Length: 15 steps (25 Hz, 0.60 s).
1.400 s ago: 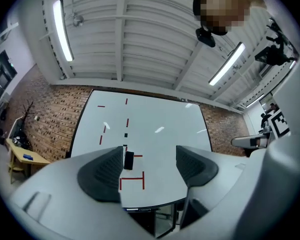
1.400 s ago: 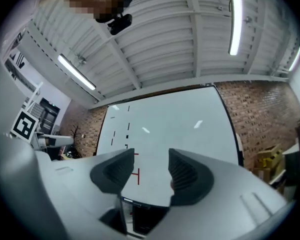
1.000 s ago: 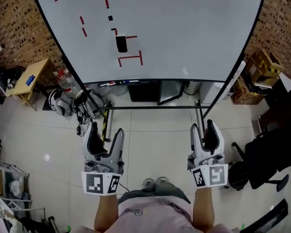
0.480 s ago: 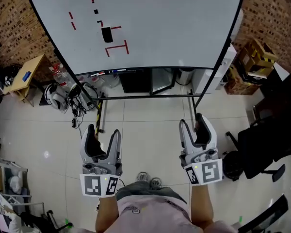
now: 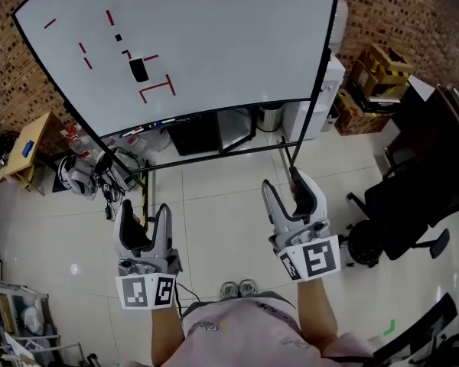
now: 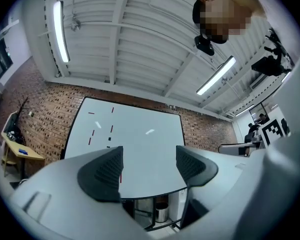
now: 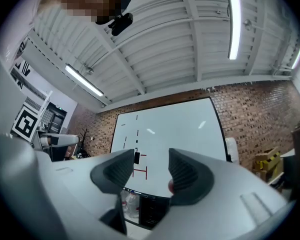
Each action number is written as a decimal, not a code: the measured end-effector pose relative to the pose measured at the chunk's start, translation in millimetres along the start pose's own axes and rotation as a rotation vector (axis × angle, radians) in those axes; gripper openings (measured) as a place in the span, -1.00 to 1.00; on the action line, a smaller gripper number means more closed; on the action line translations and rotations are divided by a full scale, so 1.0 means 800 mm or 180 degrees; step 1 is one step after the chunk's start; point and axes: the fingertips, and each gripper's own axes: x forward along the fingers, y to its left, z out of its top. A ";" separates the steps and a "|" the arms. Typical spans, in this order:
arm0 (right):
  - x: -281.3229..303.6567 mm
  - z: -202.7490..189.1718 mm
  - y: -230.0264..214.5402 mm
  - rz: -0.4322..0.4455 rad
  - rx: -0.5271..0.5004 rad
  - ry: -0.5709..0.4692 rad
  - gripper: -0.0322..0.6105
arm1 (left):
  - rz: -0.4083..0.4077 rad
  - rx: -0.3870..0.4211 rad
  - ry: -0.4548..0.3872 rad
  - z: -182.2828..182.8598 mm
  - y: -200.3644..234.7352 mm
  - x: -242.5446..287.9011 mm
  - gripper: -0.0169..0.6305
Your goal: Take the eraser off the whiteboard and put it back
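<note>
A black eraser (image 5: 138, 69) sticks to the whiteboard (image 5: 222, 44) at its left part, among red marker strokes; the right gripper view shows the eraser (image 7: 137, 157) small between the jaws, far off. My left gripper (image 5: 142, 220) hangs over the tiled floor well short of the board, open with nothing between its fingers (image 6: 101, 171). My right gripper (image 5: 291, 196) is level with it further right, also open and empty, fingers (image 7: 186, 173) apart. Both point at the board from a distance.
A tray with markers (image 5: 153, 125) runs under the board on its black stand (image 5: 214, 155). A wooden table (image 5: 23, 147) and cables and gear (image 5: 88, 170) lie at left. Cardboard boxes (image 5: 379, 75) and a black office chair (image 5: 405, 205) stand at right.
The view has swung right, so the board and eraser sit further left in the picture. Both grippers have shifted left and slightly nearer the body; the jaws stayed open.
</note>
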 end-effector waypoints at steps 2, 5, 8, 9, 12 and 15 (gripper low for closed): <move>0.010 -0.009 0.010 0.0015 -0.0021 0.0035 -0.24 | 0.0038 0.0009 -0.0012 0.002 0.011 0.000 0.09; 0.019 -0.015 0.031 0.0134 -0.0009 0.0050 -0.23 | 0.0183 0.0134 0.0001 0.007 0.027 -0.012 0.06; 0.019 -0.015 0.040 0.0169 -0.0014 0.0085 -0.23 | 0.0226 0.0120 -0.0071 0.015 0.034 -0.019 0.01; 0.018 -0.013 0.041 0.0170 -0.0002 0.0081 -0.23 | 0.0221 0.0106 -0.0108 0.018 0.035 -0.021 0.01; 0.012 -0.007 0.044 0.0168 0.0057 0.0068 -0.23 | 0.0180 0.0104 -0.0143 0.024 0.030 -0.027 0.01; 0.009 -0.001 0.052 0.0182 -0.0024 0.0006 -0.23 | 0.0128 0.0089 -0.0164 0.026 0.030 -0.032 0.01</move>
